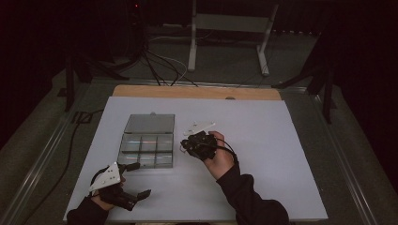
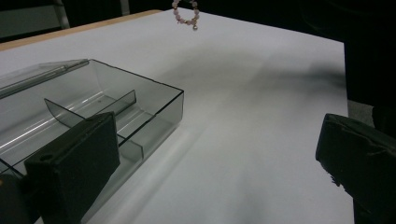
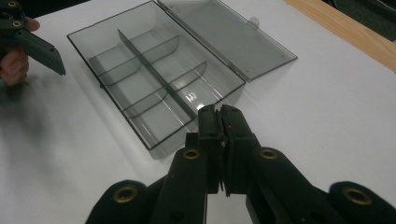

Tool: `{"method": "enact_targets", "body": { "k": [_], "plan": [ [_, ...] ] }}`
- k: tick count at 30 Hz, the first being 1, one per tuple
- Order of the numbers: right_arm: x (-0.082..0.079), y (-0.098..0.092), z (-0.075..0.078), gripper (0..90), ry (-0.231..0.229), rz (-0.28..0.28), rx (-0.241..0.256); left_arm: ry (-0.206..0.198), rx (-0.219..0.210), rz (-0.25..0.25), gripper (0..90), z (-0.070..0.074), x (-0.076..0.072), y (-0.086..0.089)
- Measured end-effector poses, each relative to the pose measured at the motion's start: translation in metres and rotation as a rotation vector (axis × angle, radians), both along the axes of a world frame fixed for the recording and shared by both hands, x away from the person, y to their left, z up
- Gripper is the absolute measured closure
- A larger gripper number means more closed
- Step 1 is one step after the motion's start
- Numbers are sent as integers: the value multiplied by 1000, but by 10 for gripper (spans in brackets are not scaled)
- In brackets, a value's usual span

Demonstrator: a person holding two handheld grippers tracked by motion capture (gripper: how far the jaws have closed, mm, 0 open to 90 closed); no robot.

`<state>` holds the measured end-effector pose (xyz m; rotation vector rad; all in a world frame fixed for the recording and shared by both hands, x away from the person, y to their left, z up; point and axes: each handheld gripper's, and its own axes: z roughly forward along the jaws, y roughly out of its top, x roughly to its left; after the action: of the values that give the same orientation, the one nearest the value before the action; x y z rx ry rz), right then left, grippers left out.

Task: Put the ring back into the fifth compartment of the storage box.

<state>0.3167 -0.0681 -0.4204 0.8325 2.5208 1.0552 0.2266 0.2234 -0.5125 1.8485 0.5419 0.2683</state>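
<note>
A clear smoky plastic organizer box (image 1: 146,151) with several compartments lies on the white sheet, its lid (image 1: 150,123) folded open behind it. My right gripper (image 1: 184,144) hovers just right of the box, shut; in the right gripper view its jaws (image 3: 220,114) press together above the box (image 3: 149,79). A pink bead bracelet (image 2: 185,12) hangs in the air at the top of the left gripper view, apparently from the right gripper. My left gripper (image 1: 139,179) is open near the box's front left corner, with nothing between its fingers (image 2: 74,158).
The white sheet (image 1: 263,154) covers a wooden table whose far edge (image 1: 197,92) shows behind. A metal stand (image 1: 230,28) and cables (image 1: 159,65) lie on the floor beyond. A hand (image 3: 13,65) holds the left gripper.
</note>
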Motion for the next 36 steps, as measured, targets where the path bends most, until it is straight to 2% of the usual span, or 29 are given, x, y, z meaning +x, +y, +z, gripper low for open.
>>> {"method": "enact_targets", "body": {
  "k": [9, 21, 35, 36],
  "plan": [
    [4, 12, 3, 875, -6, 19, 0, 1, 1, 1, 10, 0, 0, 0],
    [8, 39, 4, 875, -16, 59, -7, 0, 3, -2, 10, 0, 0, 0],
    [13, 70, 1, 874, -7, 96, 24, 2, -4, -3, 10, 0, -1, 0],
    [14, 77, -1, 874, -3, 100, 27, 0, -1, -5, 10, 0, -1, 0]
  ]
}}
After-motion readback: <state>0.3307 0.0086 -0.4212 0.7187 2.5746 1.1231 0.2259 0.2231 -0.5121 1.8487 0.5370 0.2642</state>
